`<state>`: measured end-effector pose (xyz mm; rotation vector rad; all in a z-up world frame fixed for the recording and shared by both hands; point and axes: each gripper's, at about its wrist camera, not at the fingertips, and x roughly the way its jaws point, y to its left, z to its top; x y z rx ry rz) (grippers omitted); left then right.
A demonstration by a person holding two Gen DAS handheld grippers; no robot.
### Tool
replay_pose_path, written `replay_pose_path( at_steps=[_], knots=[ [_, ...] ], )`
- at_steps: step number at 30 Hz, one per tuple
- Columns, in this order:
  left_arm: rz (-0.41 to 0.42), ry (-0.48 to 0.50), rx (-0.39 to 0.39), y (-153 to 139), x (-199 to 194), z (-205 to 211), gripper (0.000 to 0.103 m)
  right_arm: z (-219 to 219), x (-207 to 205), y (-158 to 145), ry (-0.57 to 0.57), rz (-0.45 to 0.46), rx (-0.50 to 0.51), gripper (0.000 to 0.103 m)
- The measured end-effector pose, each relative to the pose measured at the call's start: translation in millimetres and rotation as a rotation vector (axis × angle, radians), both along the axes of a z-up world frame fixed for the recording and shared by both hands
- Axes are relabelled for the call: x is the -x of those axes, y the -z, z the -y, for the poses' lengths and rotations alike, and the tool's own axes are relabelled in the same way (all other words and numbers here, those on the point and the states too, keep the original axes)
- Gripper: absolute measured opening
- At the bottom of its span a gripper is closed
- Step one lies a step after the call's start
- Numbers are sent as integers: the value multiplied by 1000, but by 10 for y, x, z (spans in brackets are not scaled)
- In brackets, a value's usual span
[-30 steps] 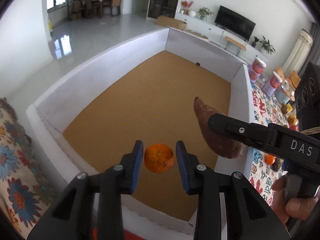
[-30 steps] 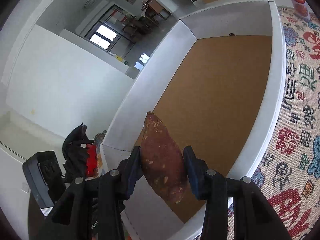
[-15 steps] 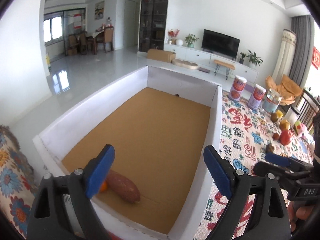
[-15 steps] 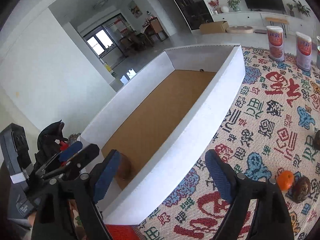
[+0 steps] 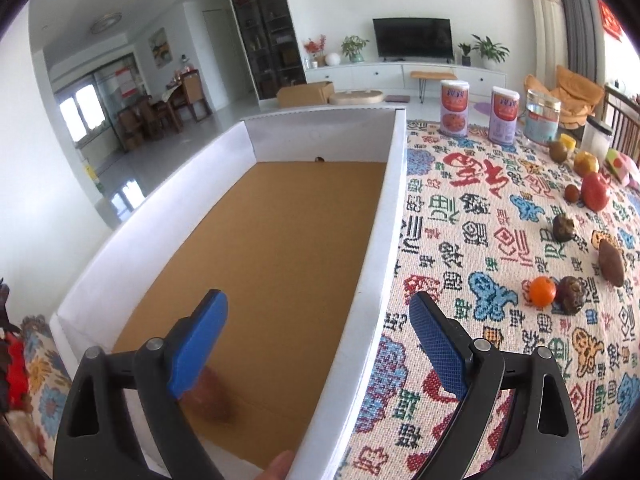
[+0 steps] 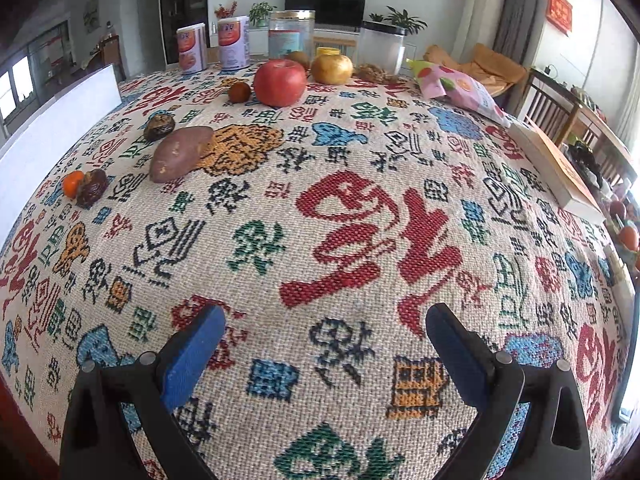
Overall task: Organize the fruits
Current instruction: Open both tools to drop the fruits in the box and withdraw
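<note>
both claws are empty and spread wide, nothing between the pads; the right claw [image 6: 320, 354] has just been opening further, over bare patterned cloth [image 6: 360, 216] on the worktop. the left claw [image 5: 318, 340] hangs over the near right wall of the white box [image 5: 380, 248], with one sweet potato [image 5: 210, 396] lying blurred on the cardboard floor low in the frame, partly behind the left blue pad; any orange placed near it is hidden from here. the fruits left to sort sit in the upper left of the right wrist view: a sweet potato [image 6: 180, 154], a small orange [image 6: 73, 183] touching a dark wrinkled fruit [image 6: 93, 192], another dark wrinkled fruit [image 6: 159, 127], a small brown fruit [image 6: 239, 92], a red apple [image 6: 280, 82] and a yellowish round fruit [image 6: 332, 68] near the jars. the step in hand looks like reaching for the next pair. to do it well, i would swing the right claw up and left toward the sweet potato and take it across its narrow middle, not along its length, so it does not pivot. the left claw is nearer the orange, seen at the right of its own view [image 5: 542, 291]; it should come in from the open side, since the wrinkled fruit beside it could get nudged or pinched along. keep the pads low before closing, as round fruit may roll on the woven cloth.
</note>
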<state>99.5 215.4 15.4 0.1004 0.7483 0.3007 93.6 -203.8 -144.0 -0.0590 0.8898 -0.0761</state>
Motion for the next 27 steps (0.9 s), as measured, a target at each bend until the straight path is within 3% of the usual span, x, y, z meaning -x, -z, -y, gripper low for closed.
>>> replay_pose_path(
  at_steps=[4,12,14,18,20,22,25,27],
  knots=[
    [-8,9,-27,28,85,96,93,296,-50,20,76,-7,-22,100],
    [8,-7,-4,-9,174,128,95,316,-111,71,98,-15,-34,103],
    [69,-40,-28,-110,247,161,95,337,-119,98,101,-19,-53,103],
    [328,-58,-90,-497,619,392,98,335,-114,102,101,-20,-60,103],
    [387,2,-46,-624,734,548,102,338,-114,101,101,-21,-61,103],
    [370,84,55,-634,754,697,102,337,-113,100,101,-21,-61,103],
    [249,202,256,-397,631,922,102,336,-110,99,101,-21,-62,103],
    [134,241,345,-99,504,1077,102,339,-110,100,101,-21,-62,103]
  ],
)
